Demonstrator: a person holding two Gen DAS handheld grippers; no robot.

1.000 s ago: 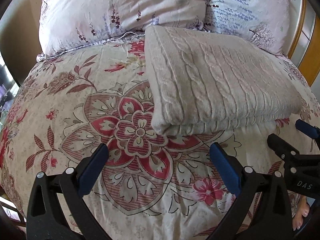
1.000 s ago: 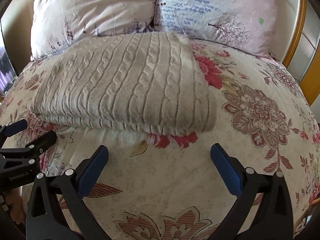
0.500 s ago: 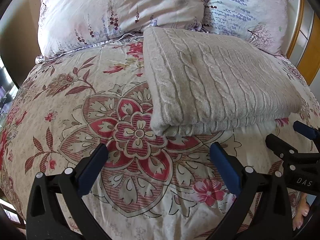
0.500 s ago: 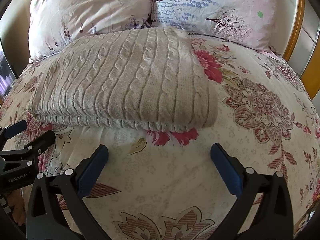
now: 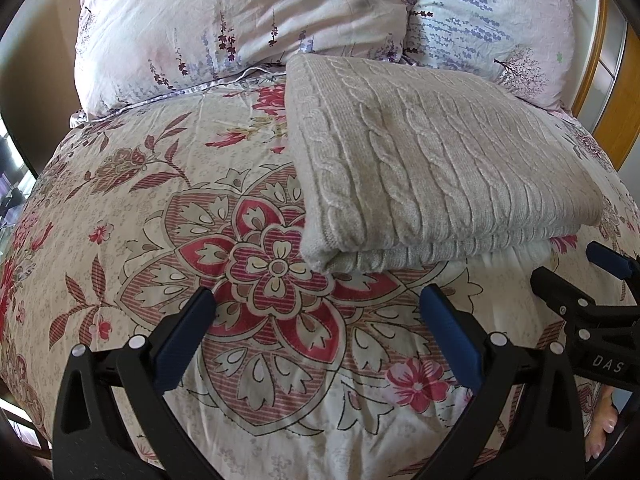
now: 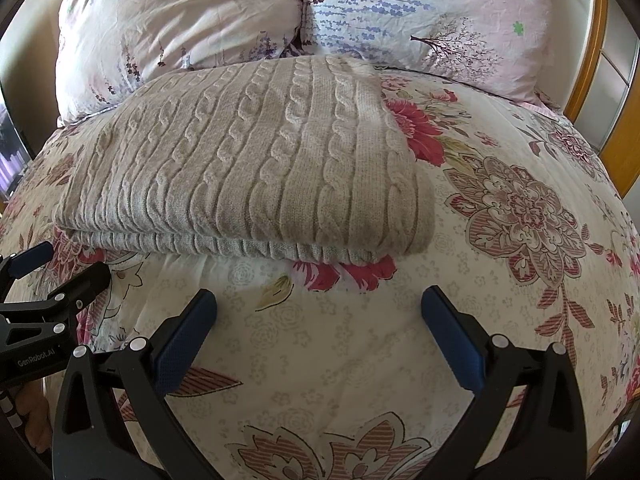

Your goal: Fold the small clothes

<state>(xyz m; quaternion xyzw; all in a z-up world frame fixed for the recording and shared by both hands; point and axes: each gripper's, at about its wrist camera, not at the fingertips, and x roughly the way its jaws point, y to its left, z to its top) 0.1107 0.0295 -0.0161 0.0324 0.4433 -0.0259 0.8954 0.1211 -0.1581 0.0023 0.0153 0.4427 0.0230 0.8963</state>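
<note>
We see one folded cable-knit sweater (image 5: 432, 168) in the upper right of the left view, long axis left to right. Its near edge lies ahead of both claws. Our left gripper (image 5: 320, 320) and right gripper (image 6: 320, 316) gape wide, empty. Two pillows (image 6: 180, 28) sit behind.

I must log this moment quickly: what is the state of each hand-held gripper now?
Left hand-held gripper: open, holding nothing.
Right hand-held gripper: open, holding nothing; the folded beige cable-knit sweater lies ahead, untouched.
</note>
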